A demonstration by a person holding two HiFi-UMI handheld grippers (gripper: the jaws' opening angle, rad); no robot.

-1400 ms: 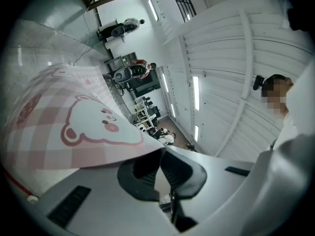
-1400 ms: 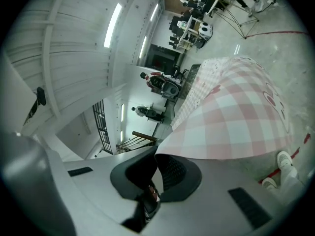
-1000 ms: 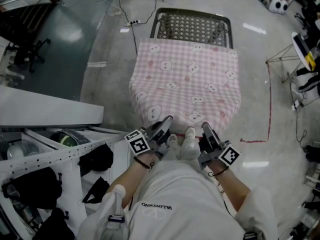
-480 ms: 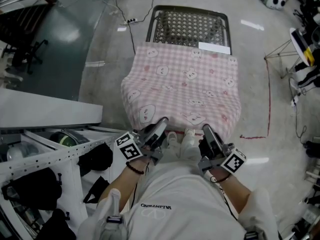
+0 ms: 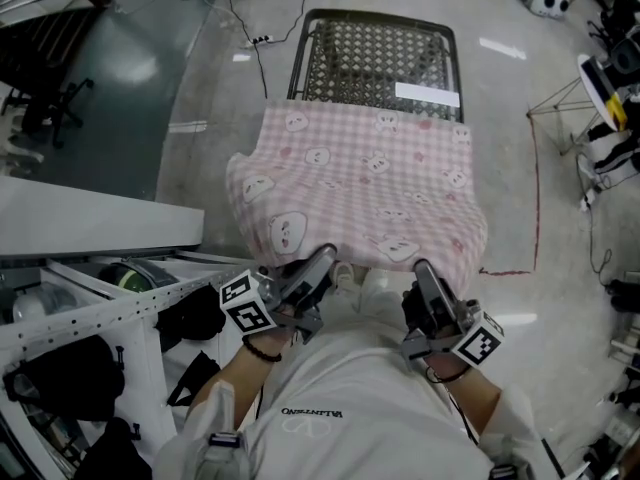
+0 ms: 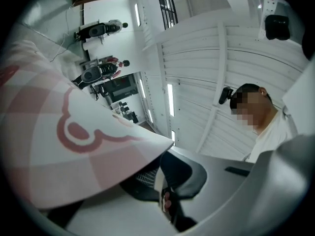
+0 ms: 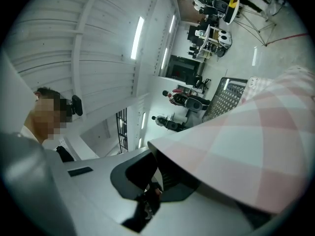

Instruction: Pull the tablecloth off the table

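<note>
A pink checked tablecloth (image 5: 365, 183) with bear faces hangs in the air over the near half of a metal mesh table (image 5: 378, 53). My left gripper (image 5: 318, 264) is shut on its near left corner, and my right gripper (image 5: 424, 272) is shut on its near right corner. In the left gripper view the tablecloth (image 6: 64, 136) fills the left side and runs into the left gripper (image 6: 158, 173). In the right gripper view the tablecloth (image 7: 246, 146) spreads from the right gripper (image 7: 158, 173) to the right. The table's far half lies bare, with a white strip (image 5: 428, 95) showing.
White shelving with dark bags (image 5: 120, 318) stands close at the left. A red line (image 5: 536, 193) marks the concrete floor on the right. Equipment and cables (image 5: 608, 78) crowd the far right. My shoes (image 5: 362, 276) show under the cloth's near edge.
Both grippers have drawn back toward my body with the cloth. The cloth has slid off the table's far part, so more bare mesh shows.
</note>
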